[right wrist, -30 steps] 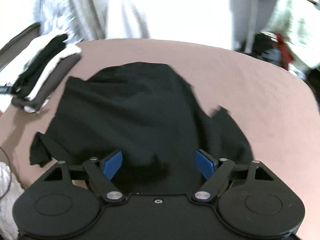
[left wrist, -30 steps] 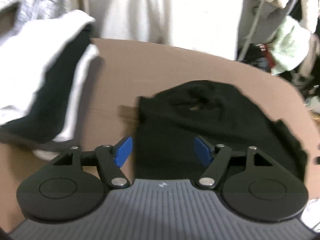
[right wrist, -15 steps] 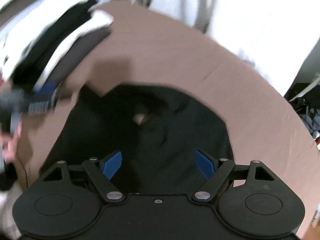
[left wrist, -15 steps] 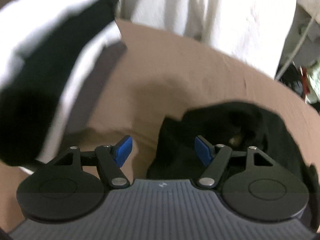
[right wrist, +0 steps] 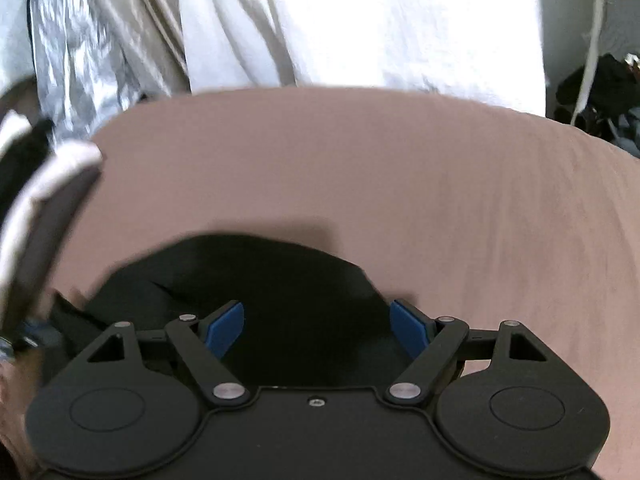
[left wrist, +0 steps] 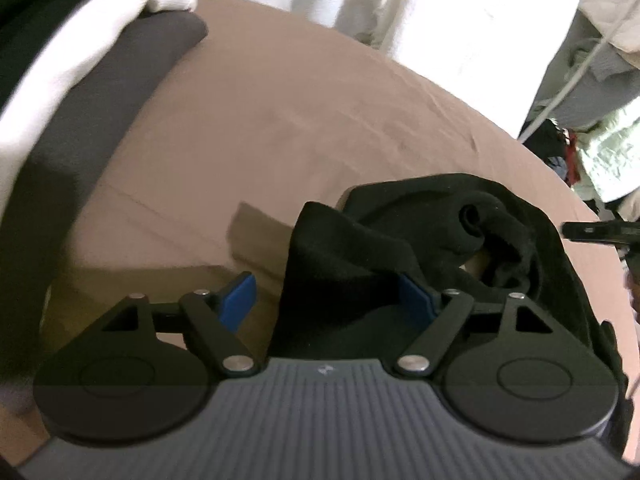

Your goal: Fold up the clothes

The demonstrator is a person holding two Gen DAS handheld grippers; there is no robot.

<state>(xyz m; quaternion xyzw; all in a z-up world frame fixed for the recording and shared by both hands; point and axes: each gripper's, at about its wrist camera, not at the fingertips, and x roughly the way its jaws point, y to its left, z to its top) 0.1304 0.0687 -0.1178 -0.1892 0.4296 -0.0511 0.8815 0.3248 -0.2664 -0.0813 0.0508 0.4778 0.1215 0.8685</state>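
A black garment [left wrist: 432, 236] lies crumpled on the brown bed sheet [left wrist: 280, 120]. My left gripper [left wrist: 328, 300] is open, low over the garment's left edge, and a raised fold of the cloth stands between its blue pads. In the right wrist view the same black garment [right wrist: 260, 272] lies flat under my right gripper [right wrist: 318, 328], which is open with the cloth's far edge between its blue pads. The sheet [right wrist: 440, 184] stretches beyond it.
A stack of folded white, black and grey clothes [left wrist: 80, 92] sits at the left of the bed, also at the left edge of the right wrist view [right wrist: 36, 200]. White curtains [right wrist: 340, 20] hang behind the bed. Clutter [left wrist: 600, 152] lies at the right.
Both grippers have moved forward and lower onto the garment's far edge. The left one shifted left toward the folded stack, and a fold of black cloth now stands between its pads. Both stay open.
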